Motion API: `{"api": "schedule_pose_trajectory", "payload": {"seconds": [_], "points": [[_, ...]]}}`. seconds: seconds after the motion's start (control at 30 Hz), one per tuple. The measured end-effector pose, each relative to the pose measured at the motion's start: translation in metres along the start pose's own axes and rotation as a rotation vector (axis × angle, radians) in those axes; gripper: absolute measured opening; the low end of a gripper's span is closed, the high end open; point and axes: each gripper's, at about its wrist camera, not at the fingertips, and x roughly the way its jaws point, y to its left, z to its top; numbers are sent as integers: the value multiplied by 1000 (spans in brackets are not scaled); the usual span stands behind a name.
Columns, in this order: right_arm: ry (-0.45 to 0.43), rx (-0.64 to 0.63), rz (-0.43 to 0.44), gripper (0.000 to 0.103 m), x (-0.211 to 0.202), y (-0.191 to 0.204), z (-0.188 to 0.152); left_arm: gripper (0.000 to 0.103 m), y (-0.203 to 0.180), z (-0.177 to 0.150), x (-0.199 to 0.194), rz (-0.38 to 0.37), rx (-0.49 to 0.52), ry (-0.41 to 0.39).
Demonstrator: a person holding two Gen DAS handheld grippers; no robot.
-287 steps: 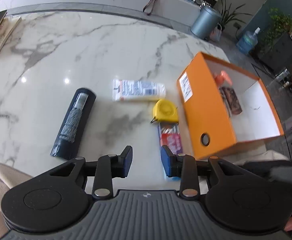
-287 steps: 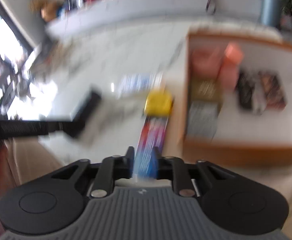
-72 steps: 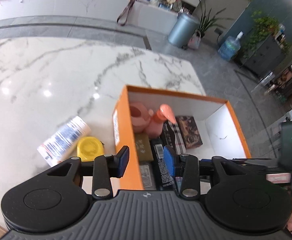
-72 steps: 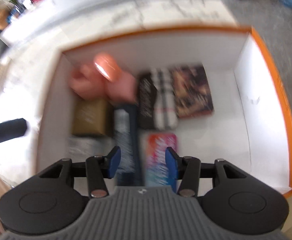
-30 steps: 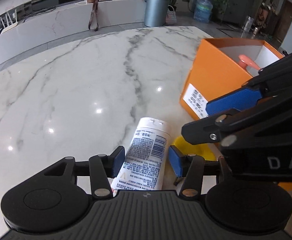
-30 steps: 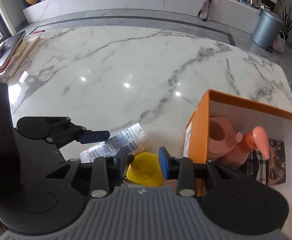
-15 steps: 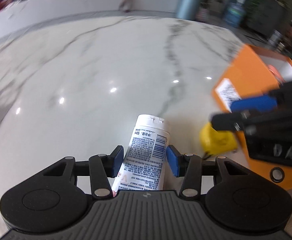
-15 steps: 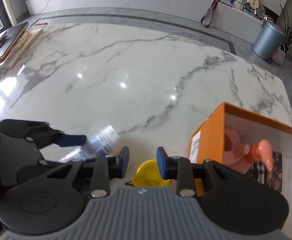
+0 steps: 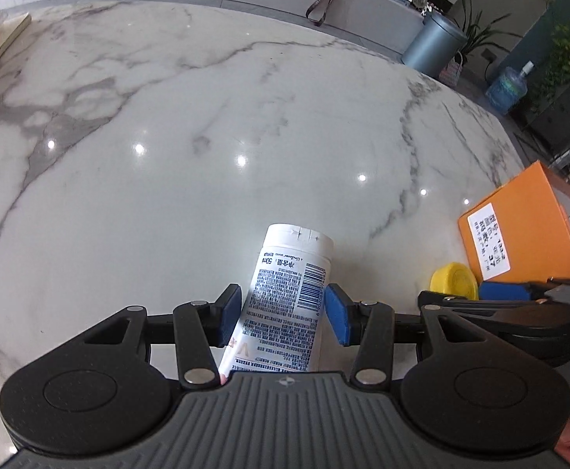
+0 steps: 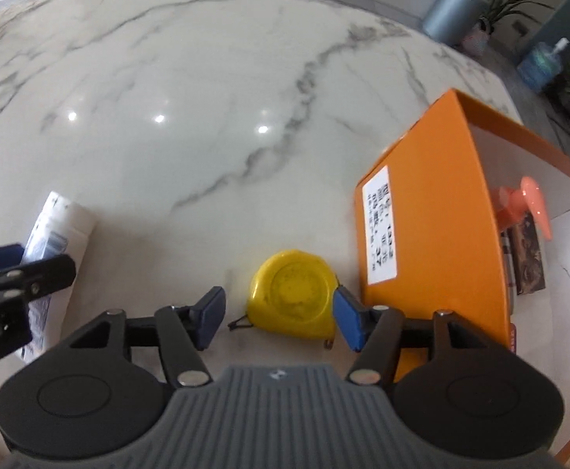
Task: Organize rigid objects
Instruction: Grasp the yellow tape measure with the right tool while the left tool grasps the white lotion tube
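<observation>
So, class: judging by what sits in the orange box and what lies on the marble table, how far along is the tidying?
Done: a pink pump bottle and dark packets already sit in the orange cardboard box.
In hand: the left gripper straddles the white printed tube; the right gripper, jaws just opened, brackets the yellow tape measure.
Left: boxing both.

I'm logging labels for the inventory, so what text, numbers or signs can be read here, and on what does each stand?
"50ml": near the cap end of the white tube, beside small unreadable characters.
Barcode and dense fine print on the tube: too small to read.
White sticker on the orange box: printed characters and digits, too blurred to read.
Yellow tape measure: embossed marking, not legible.
</observation>
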Motion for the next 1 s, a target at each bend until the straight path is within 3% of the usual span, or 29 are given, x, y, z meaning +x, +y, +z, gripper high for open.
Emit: {"api": "schedule_pose_trajectory", "payload": {"seconds": [0.1,0.17,0.33,0.43,0.57,0.9,1.0], "points": [[-11,49,-2,64,2,-1,-1,54,3,0,0,-5,-16,-3],[-36,46,18,55,-1,0,0,53,4,0,0,-1,-20,-5],[-60,0,179,52,-13,19,2,53,13,0,-4,51,-62,-30],[-73,0,212,49,-17,23,3,53,18,0,-6,39,-86,-31],[-108,-10,187,63,-22,21,3,57,15,0,-4,53,-72,-24],[-43,42,256,62,0,13,3,65,8,-1,-1,79,-9,-20],[-22,65,268,58,5,10,1,67,1,-2,0,102,32,-14]]}}
